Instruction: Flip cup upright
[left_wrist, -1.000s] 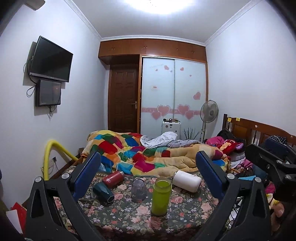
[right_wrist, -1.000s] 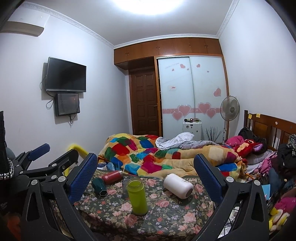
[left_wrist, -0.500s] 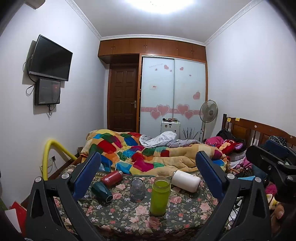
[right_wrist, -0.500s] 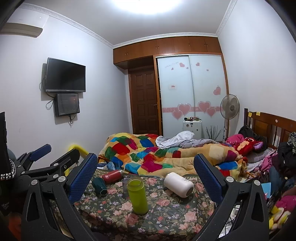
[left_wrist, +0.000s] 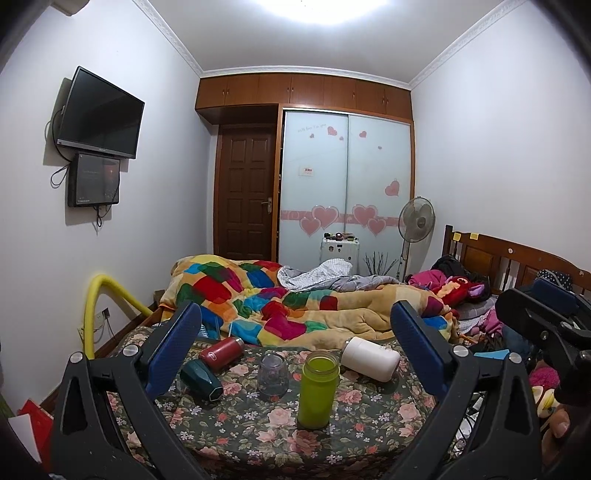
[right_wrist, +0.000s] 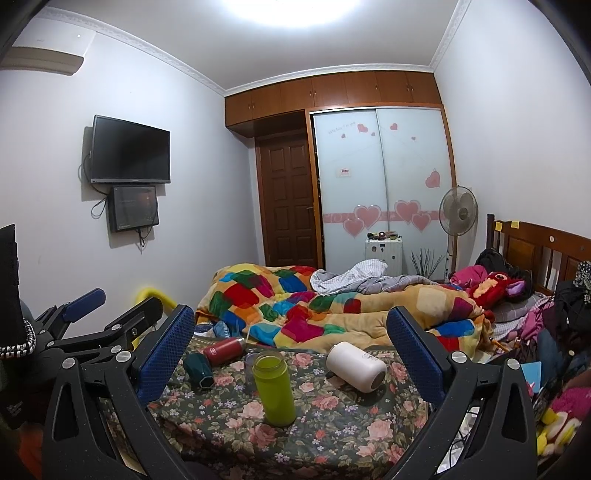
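Clearly, nothing is gripped yet: the left gripper (left_wrist: 295, 343) and right gripper (right_wrist: 291, 343) are both held wide apart above the desk (left_wrist: 369, 417).

Five cups are counted: green upright (left_wrist: 318, 388); white (left_wrist: 370, 358), red (left_wrist: 221, 351) and teal (left_wrist: 201, 378) lying; clear glass (left_wrist: 273, 374) inverted. A lying cup could be rolled off by a glancing close.

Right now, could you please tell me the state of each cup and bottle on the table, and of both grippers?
green bottle: upright, no lid
clear cup: upside down
white bottle: on its side
red bottle: on its side
dark green cup: on its side
left gripper: jaws wide open, empty
right gripper: jaws wide open, empty
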